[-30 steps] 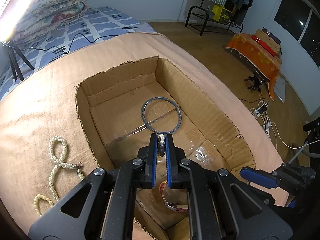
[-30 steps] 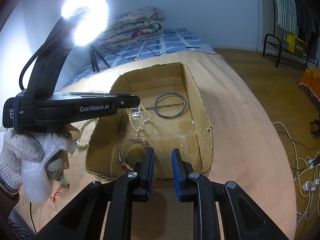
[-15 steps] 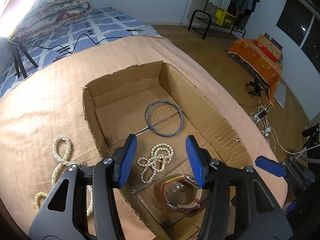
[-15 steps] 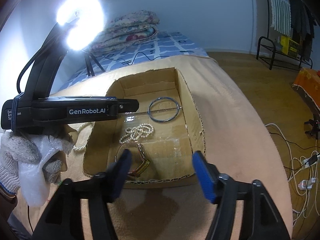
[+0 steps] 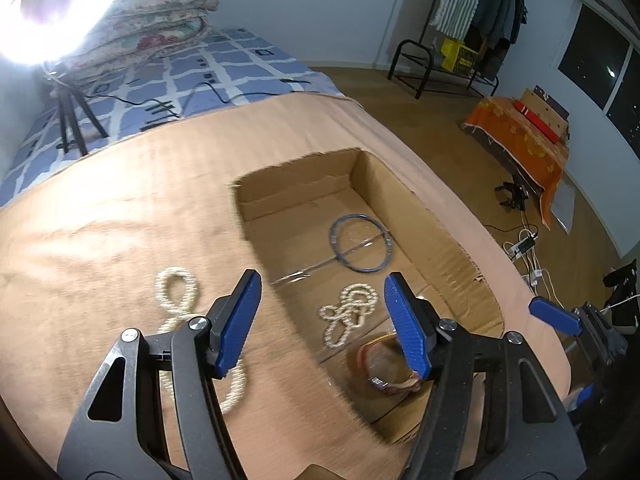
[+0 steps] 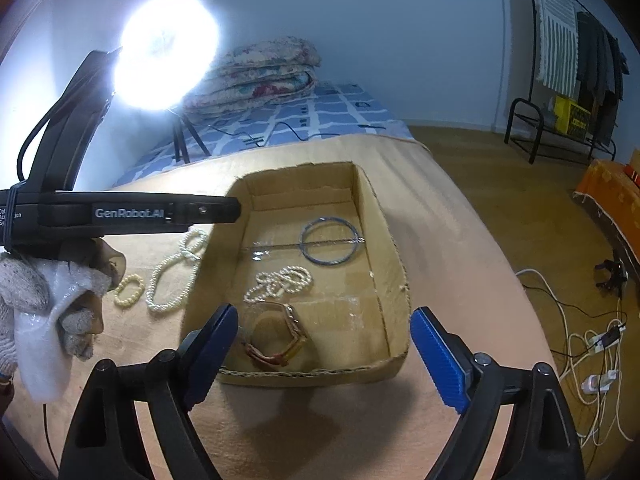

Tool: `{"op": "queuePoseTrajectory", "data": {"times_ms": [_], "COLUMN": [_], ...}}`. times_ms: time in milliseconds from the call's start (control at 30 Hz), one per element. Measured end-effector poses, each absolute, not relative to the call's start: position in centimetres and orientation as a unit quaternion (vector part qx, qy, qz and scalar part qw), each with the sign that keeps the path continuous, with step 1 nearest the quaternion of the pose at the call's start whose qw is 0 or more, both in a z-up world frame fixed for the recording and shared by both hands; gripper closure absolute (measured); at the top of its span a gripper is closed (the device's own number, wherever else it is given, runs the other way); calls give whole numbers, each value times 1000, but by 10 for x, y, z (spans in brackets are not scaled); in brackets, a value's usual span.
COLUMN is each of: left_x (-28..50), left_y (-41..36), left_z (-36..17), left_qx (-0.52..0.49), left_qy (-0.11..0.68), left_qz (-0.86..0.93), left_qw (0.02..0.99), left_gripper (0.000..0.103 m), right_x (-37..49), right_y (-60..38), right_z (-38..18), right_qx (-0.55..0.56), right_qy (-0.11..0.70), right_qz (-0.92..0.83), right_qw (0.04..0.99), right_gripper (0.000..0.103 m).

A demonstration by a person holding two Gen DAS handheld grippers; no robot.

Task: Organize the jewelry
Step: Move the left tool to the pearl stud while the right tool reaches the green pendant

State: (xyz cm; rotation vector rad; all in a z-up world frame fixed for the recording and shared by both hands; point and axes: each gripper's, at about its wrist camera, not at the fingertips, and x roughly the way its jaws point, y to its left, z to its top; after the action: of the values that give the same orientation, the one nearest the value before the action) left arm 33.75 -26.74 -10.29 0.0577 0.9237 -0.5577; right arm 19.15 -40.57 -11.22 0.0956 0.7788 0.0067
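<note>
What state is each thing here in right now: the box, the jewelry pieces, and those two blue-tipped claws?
Cardboard box: open-topped, on the tan cloth.
Bangle: flat in the box.
Pearl strand in box: bunched, lying loose.
Watch: in the box, strap looped.
Long pearl necklace: outside, on the cloth.
Small pearl bracelet: outside, on the cloth.
Left gripper: opening, empty.
Right gripper: opening, empty.

A tan blanket (image 6: 460, 280) covers the bed. On it sits an open cardboard box (image 6: 384, 248) w/ low walls. Just left of the box, right on the blanket, lie 2 pearl pieces — a long pearl necklace (image 6: 176, 272) in loops, and a small pearl bracelet (image 6: 129, 289) near it, a bit apart.
</note>
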Motion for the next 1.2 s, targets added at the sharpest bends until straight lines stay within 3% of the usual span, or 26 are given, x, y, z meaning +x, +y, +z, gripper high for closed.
{"op": "queuePoseTrajectory", "data": {"times_ms": [467,733,967,1200], "left_x": [314,284,265,253], "left_y": [-140,-71,-45,-45], "left_z": [-85,-104,-134,-163], "left_qx": [13,1,-20,-9], "left_qy": [439,464,499,524], "left_qz": [-214,-190,-186,-200], "left_qw": [873,865,846,828], "left_gripper": [37,37,59,66], "right_x": [185,179,177,172], "right_y": [-363,-326,-287,-255], "right_z": [-88,-90,-112,-139], "right_qx": [40,30,0,-39], "right_qy": [353,358,388,419], "right_qz": [74,144,198,243], "right_qw": [932,922,900,874], "right_gripper": [13,16,28,44]}}
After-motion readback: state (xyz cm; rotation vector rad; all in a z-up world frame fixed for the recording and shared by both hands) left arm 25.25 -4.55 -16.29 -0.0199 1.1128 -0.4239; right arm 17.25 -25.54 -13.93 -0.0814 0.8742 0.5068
